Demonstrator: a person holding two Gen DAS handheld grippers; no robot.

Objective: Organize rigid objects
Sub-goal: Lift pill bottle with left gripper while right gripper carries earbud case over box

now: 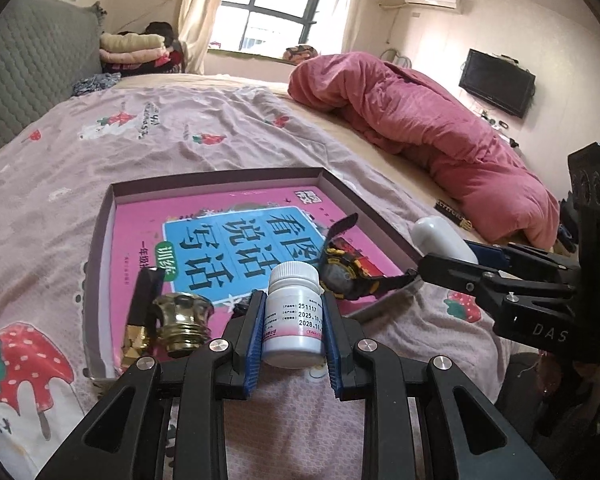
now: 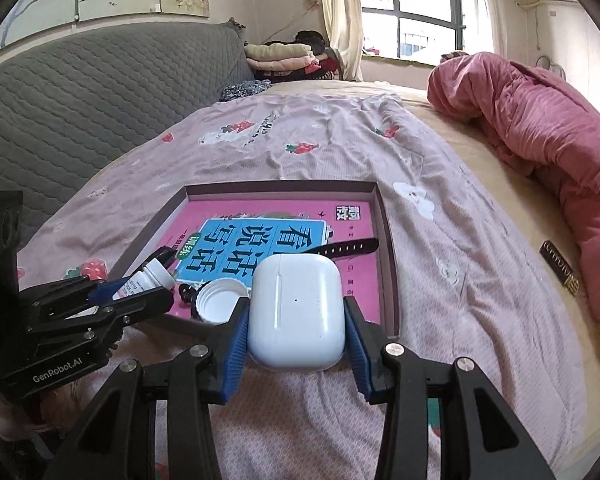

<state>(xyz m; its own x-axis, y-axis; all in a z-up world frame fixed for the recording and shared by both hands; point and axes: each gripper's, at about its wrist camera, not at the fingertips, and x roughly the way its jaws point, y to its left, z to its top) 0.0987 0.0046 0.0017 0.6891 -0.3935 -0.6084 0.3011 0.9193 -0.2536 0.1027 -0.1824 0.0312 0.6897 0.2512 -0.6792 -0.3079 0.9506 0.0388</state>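
— Progress was judged to be partial. A shallow box (image 1: 100,240) had been set on the bedspread (image 1: 180,132), a pink book (image 1: 148,224) laid flat inside it, with a watch (image 1: 342,270), a brass fitting (image 1: 182,312) and a white cap (image 2: 219,301) already resting on the book.

— And the grippers?

— Both were loaded. A white pill bottle (image 1: 294,316) was clamped between the narrow pads of the left gripper (image 1: 293,340) — held above the box's near edge. A white earbud case (image 2: 296,312) was gripped by the wider-set right gripper (image 2: 296,332), also just short of the box.

— What was left?

— Both items had yet to be placed; nothing else loose could be seen.
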